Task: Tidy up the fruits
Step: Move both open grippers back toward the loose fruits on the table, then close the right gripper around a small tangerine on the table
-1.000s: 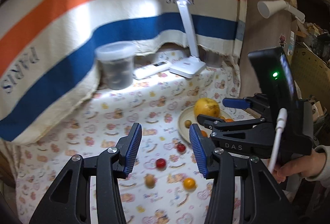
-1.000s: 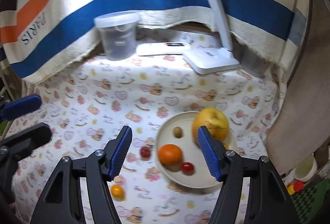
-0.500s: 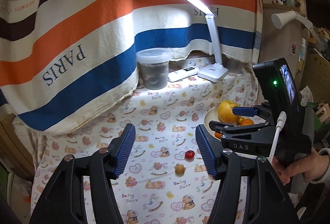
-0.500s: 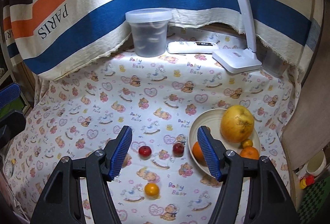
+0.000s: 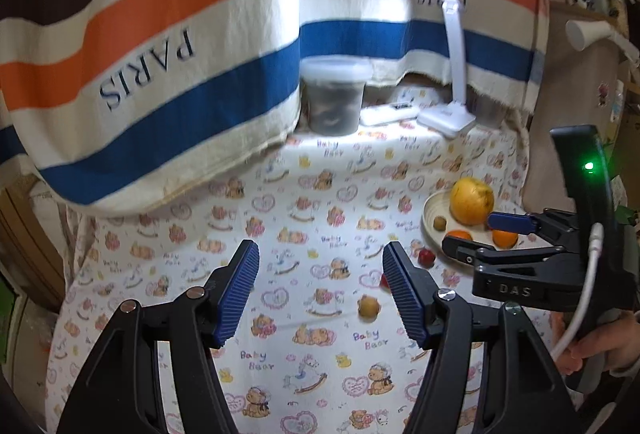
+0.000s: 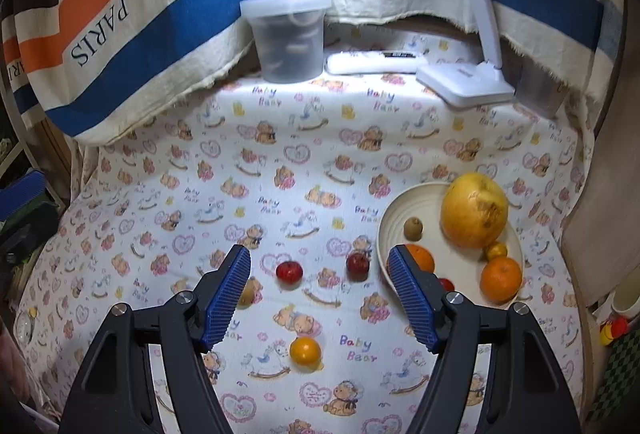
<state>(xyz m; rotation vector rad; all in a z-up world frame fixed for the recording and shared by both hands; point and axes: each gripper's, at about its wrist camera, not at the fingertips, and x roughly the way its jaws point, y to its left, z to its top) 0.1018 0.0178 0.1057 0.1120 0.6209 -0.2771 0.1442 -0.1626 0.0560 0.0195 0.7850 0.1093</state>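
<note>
Left wrist view: the left gripper (image 5: 318, 288) hangs released and empty over the cloth (image 5: 304, 194); a brown fruit (image 5: 368, 307) lies at 3 o'clock of it.

Right wrist view: the right gripper (image 6: 319, 298) is spread, holding nothing; 2 red fruits (image 6: 289, 271) and 1 small orange (image 6: 305, 352) lie loose at 9 o'clock of the plate (image 6: 394, 220), probably awaiting collection.

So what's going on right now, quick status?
Both grippers, left and right, open, empty, above the cloth. Plate holds some fruit; two red fruits, an orange one, a brown one still loose. Nothing blocking.
</note>
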